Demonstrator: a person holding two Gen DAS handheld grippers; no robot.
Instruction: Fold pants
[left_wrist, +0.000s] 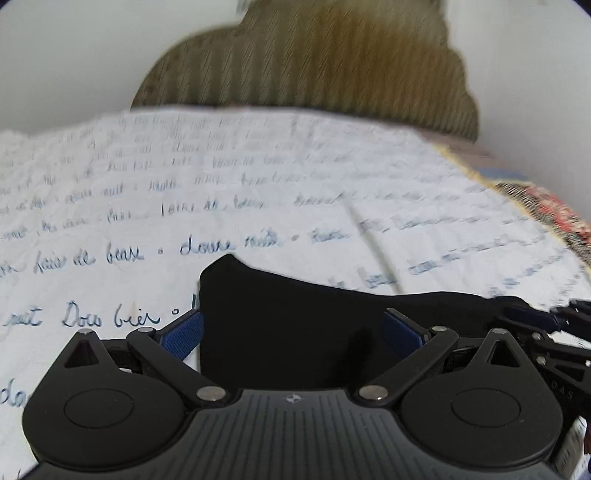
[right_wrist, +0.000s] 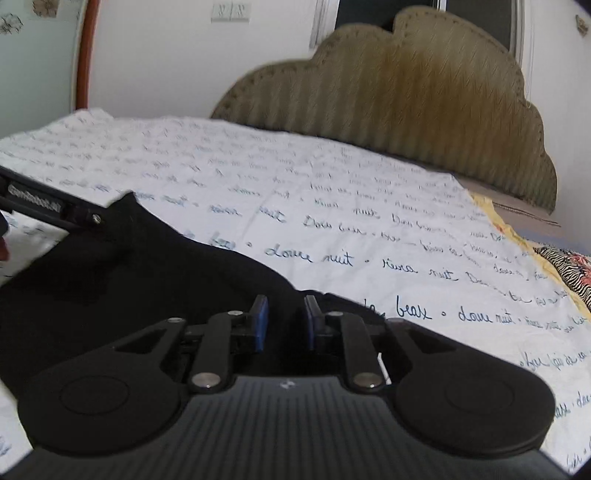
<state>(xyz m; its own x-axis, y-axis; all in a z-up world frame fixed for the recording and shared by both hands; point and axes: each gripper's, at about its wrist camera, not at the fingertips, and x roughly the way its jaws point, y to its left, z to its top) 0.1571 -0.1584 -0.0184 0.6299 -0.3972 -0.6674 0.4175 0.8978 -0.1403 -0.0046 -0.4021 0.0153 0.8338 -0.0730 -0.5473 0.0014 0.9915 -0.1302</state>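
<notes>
Black pants (left_wrist: 280, 295) lie on a white bedsheet (left_wrist: 258, 177) printed with blue handwriting. My left gripper (left_wrist: 291, 332) is open, its blue pads (left_wrist: 183, 332) far apart, with the pants' raised corner between them. My right gripper (left_wrist: 535, 317) shows blurred at the right edge, at the same cloth edge. In the right wrist view the right gripper (right_wrist: 285, 325) has its pads close together, and black cloth fills the narrow gap. The pants (right_wrist: 129, 277) spread to the left. Their edge runs up to the left gripper (right_wrist: 51, 206).
A padded olive headboard (right_wrist: 406, 92) stands against the wall at the far end of the bed. A striped, patterned cloth (right_wrist: 565, 262) lies along the right edge of the bedsheet (right_wrist: 332, 192). A reddish door frame (right_wrist: 85, 55) rises at the far left.
</notes>
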